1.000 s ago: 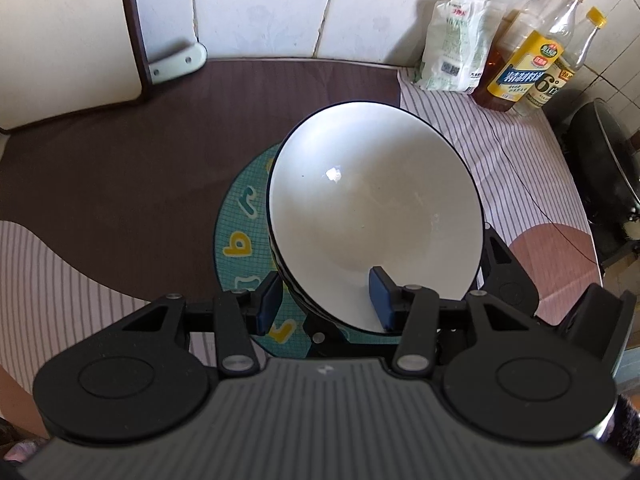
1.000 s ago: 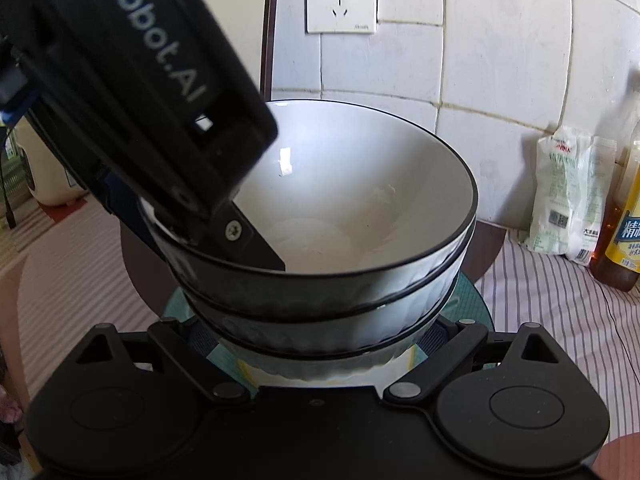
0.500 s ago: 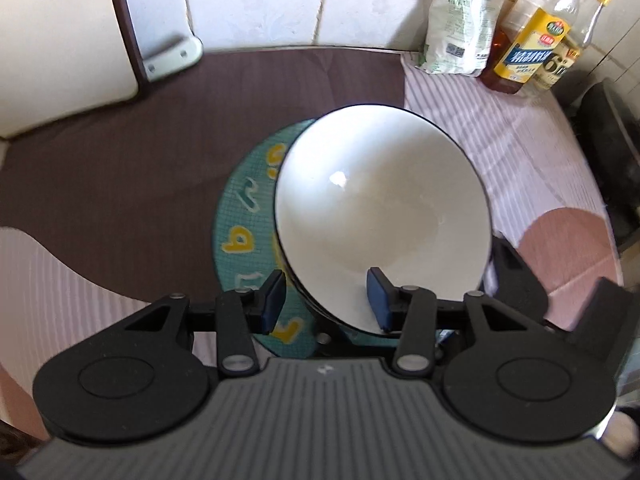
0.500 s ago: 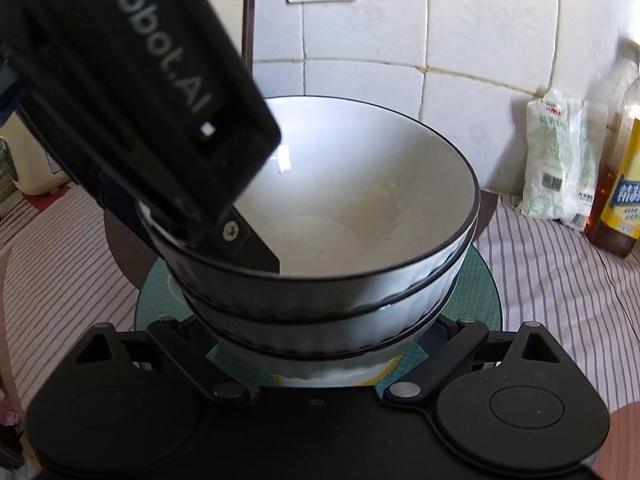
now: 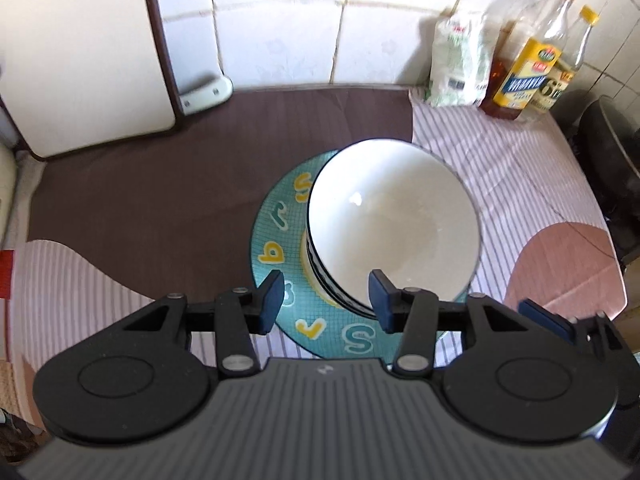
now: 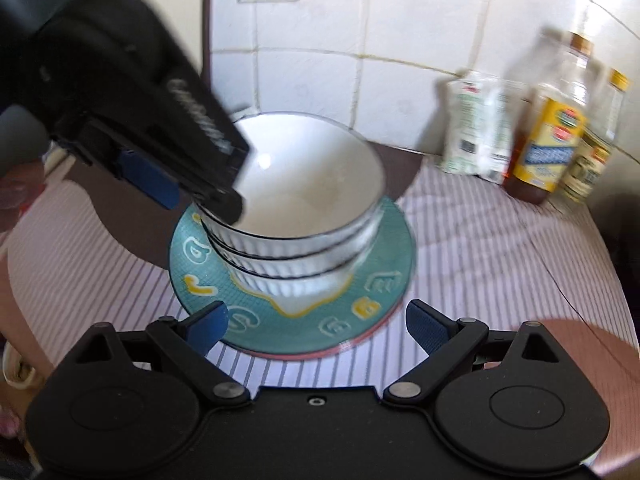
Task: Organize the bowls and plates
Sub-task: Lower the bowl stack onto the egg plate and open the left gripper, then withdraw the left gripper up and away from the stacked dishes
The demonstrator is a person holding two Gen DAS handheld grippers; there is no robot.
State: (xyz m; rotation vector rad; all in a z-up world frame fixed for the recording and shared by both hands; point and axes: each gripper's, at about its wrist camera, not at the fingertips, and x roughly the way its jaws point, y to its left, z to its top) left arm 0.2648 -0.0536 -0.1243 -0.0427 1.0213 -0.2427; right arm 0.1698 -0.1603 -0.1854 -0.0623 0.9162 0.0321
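Three white bowls with black rims [image 5: 394, 216] [image 6: 308, 196] are nested in a stack on a teal plate with letters [image 5: 276, 216] [image 6: 384, 280]. A pink plate edge [image 6: 360, 343] shows under the teal one. My left gripper [image 5: 326, 300] hovers over the near rim of the top bowl, open; its right pad [image 5: 380, 298] is above the bowl's inside and its left pad [image 5: 272, 300] is well off the wall. In the right wrist view it reaches in from the upper left. My right gripper [image 6: 318, 328] stands wide open in front of the plate, touching nothing.
A white bag [image 5: 458, 68] [image 6: 480, 136] and oil bottles [image 5: 528, 64] [image 6: 552, 136] stand by the tiled wall at the back right. A dark pan [image 5: 608, 148] sits at the right edge. A white board [image 5: 80, 52] leans at the back left. A striped and brown cloth covers the table.
Both grippers have pulled back and up from the bowl stack. The right fingers, which flanked the lowest bowl, now stand clear of the plate. The bowls stayed put.
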